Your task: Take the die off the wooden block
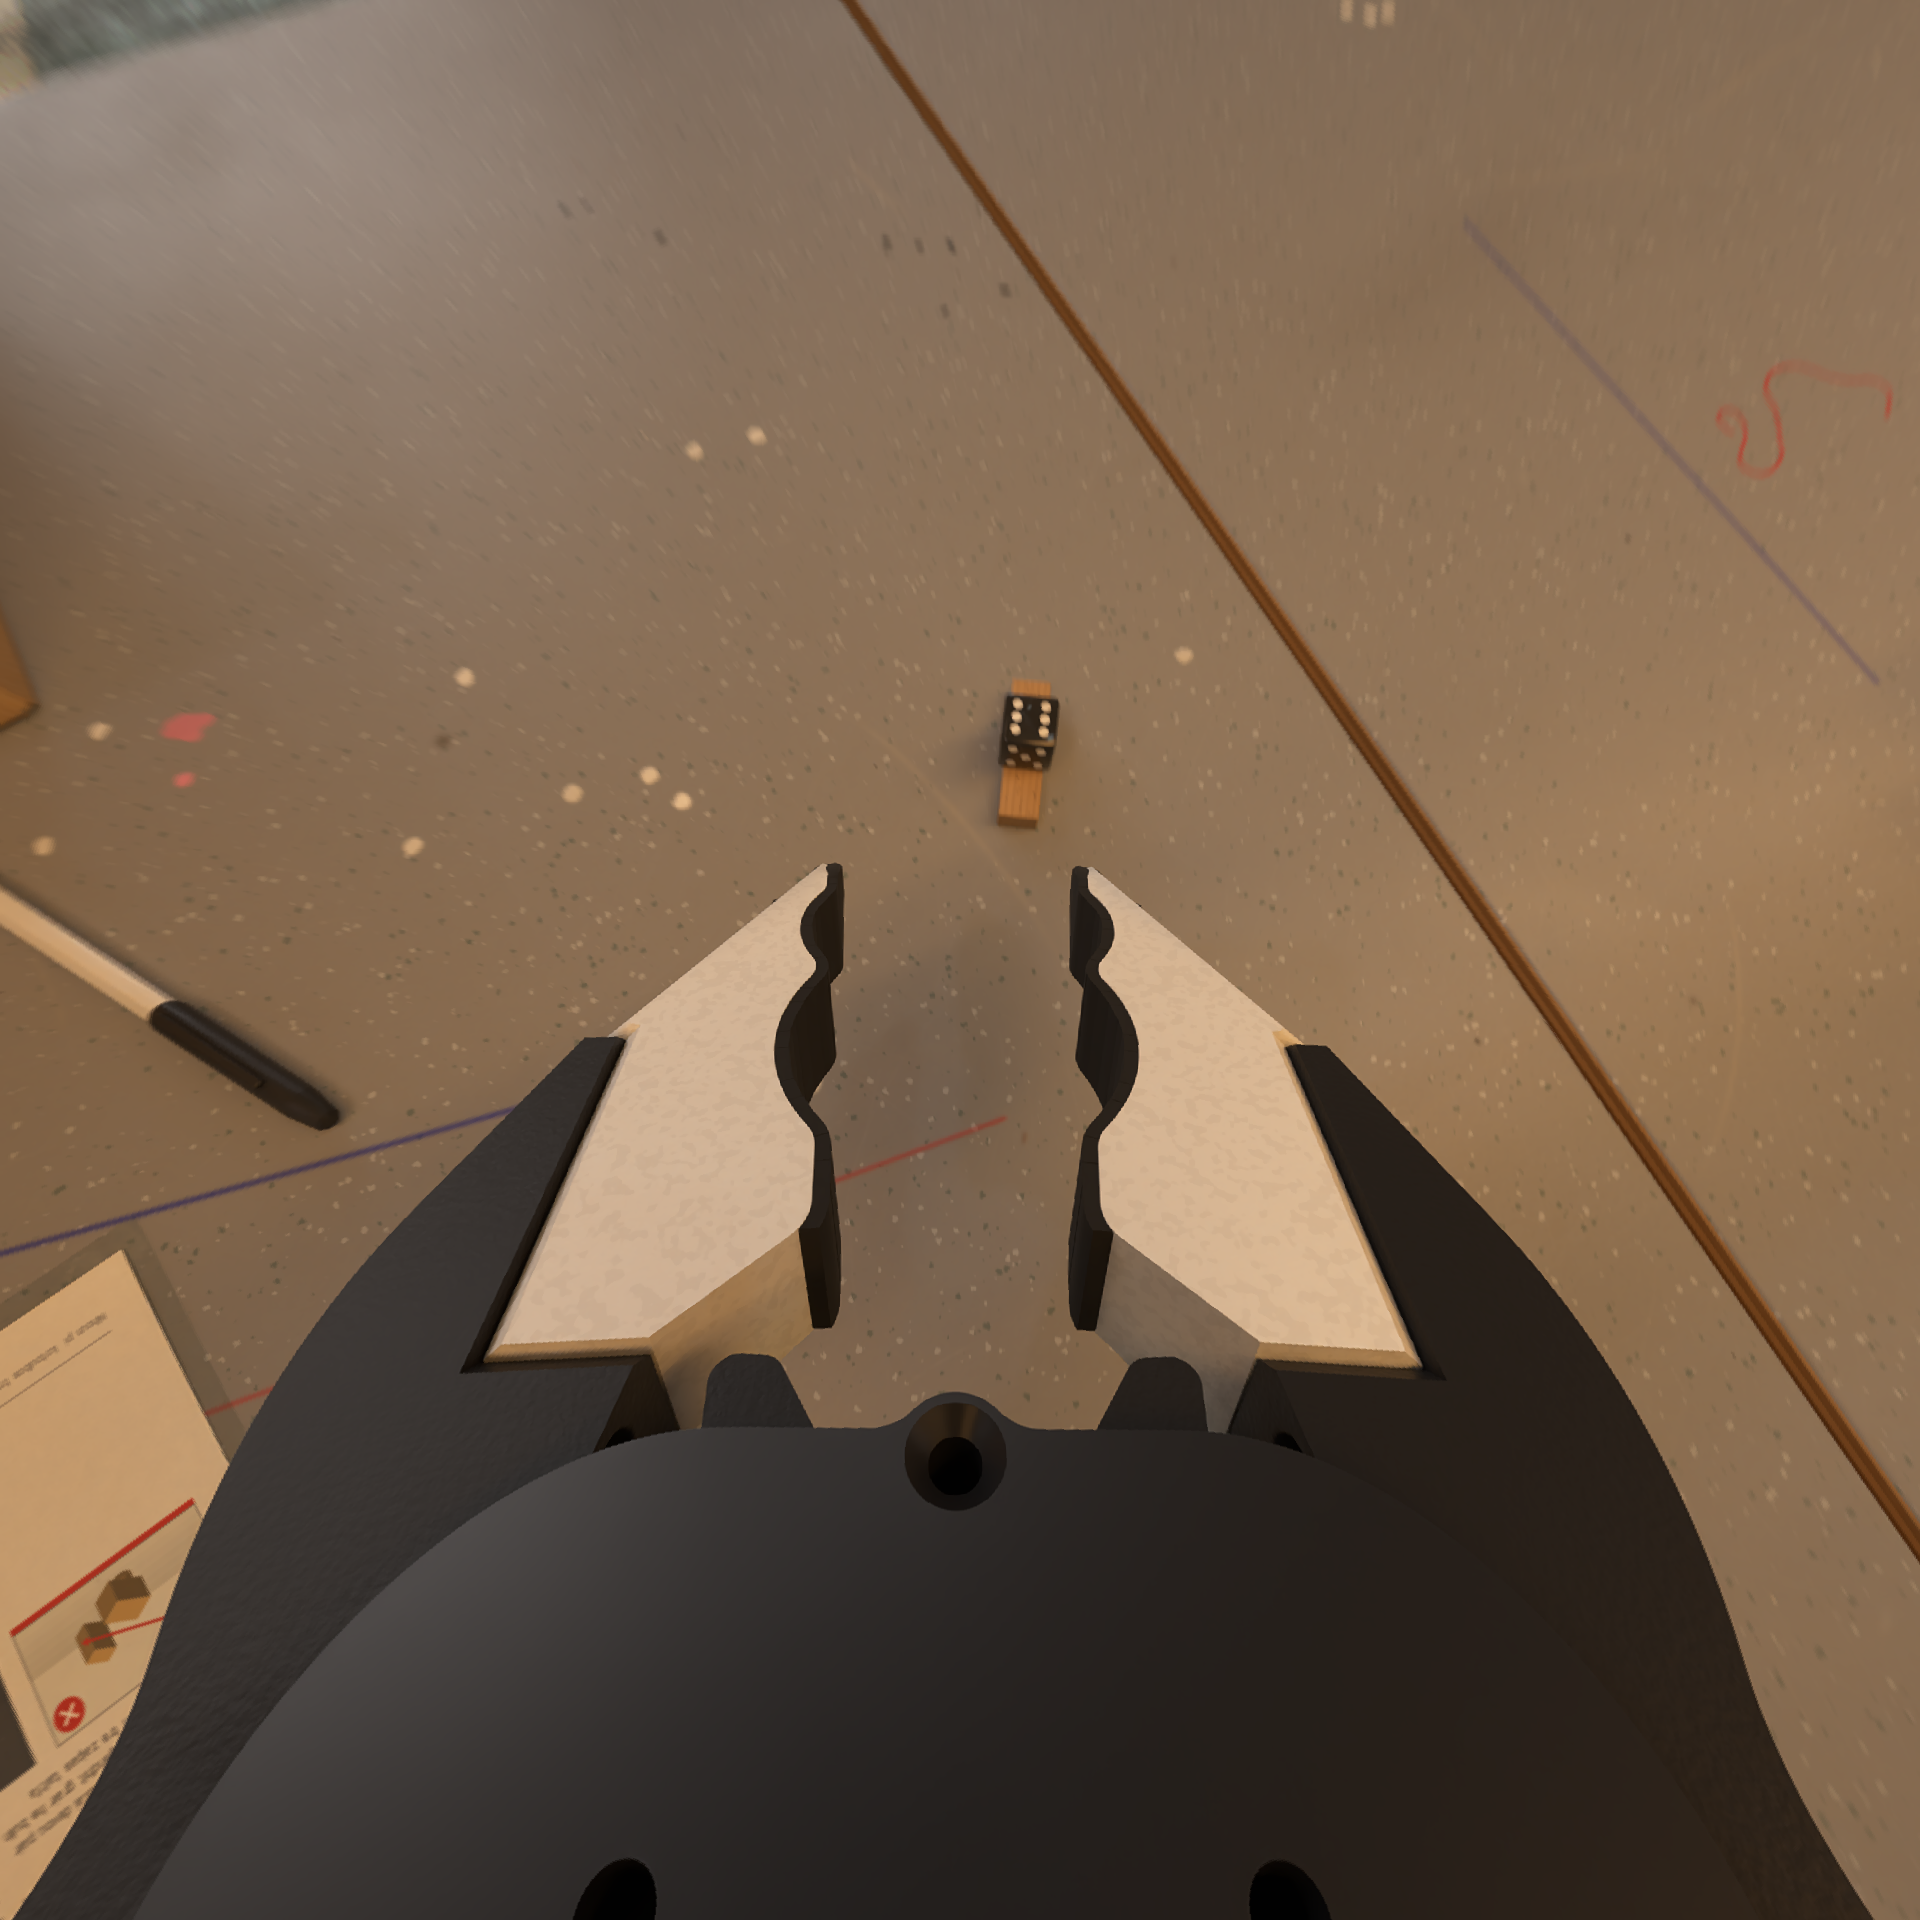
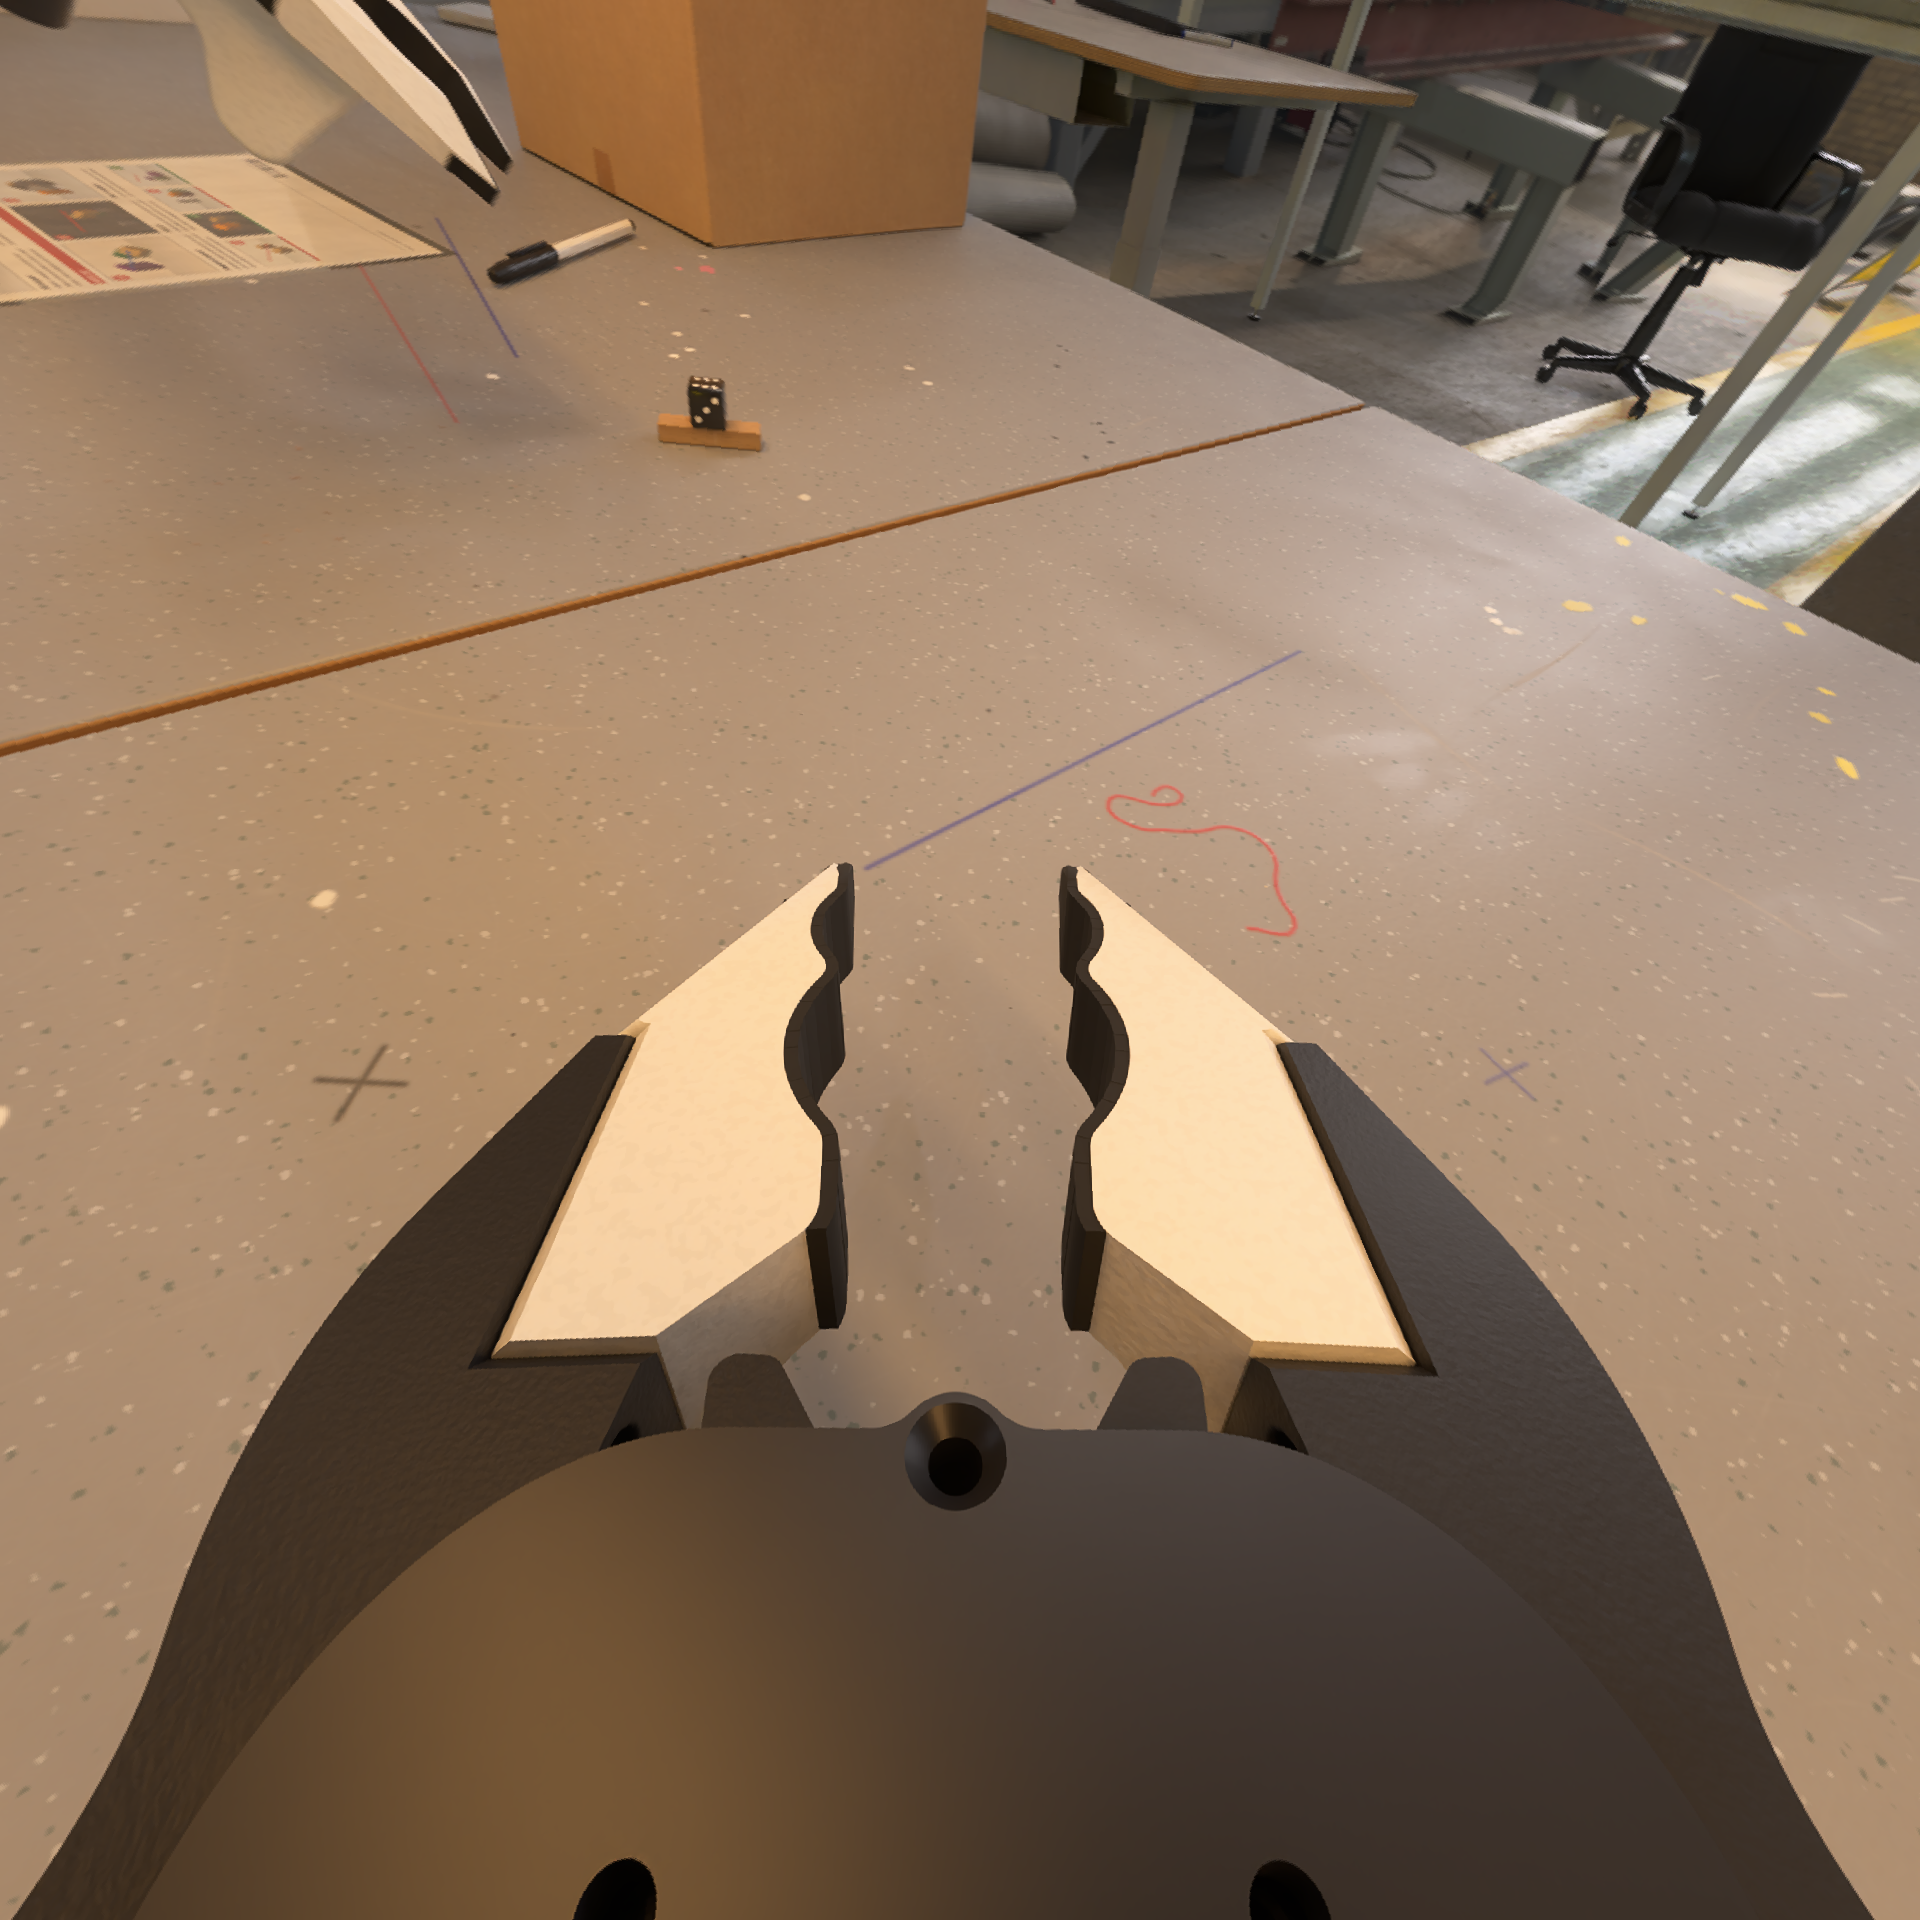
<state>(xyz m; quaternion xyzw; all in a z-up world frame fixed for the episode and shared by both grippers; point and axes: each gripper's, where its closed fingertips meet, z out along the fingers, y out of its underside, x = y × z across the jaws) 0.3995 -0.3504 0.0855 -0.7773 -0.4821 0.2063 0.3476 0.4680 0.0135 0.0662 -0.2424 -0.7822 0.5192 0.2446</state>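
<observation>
A black die with white pips (image 1: 1029, 731) sits on a small flat wooden block (image 1: 1020, 798) on the grey table. My left gripper (image 1: 956, 878) is open and empty, high above the table, with the die a little ahead and slightly right of its fingertips. In the right wrist view the die (image 2: 705, 402) and block (image 2: 711, 433) lie far ahead to the left, beyond the table seam. My right gripper (image 2: 956, 878) is open and empty over the near table. The left gripper's fingers (image 2: 457, 135) show at the top left of that view.
A black-capped marker (image 1: 197, 1039) (image 2: 556, 249) lies left of the die. A printed sheet (image 1: 83, 1538) (image 2: 177, 223) lies near it. A cardboard box (image 2: 743, 109) stands behind. A brown seam (image 2: 675, 592) splits the table. The table edge (image 2: 1662, 551), desks and an office chair (image 2: 1704, 208) lie to the right.
</observation>
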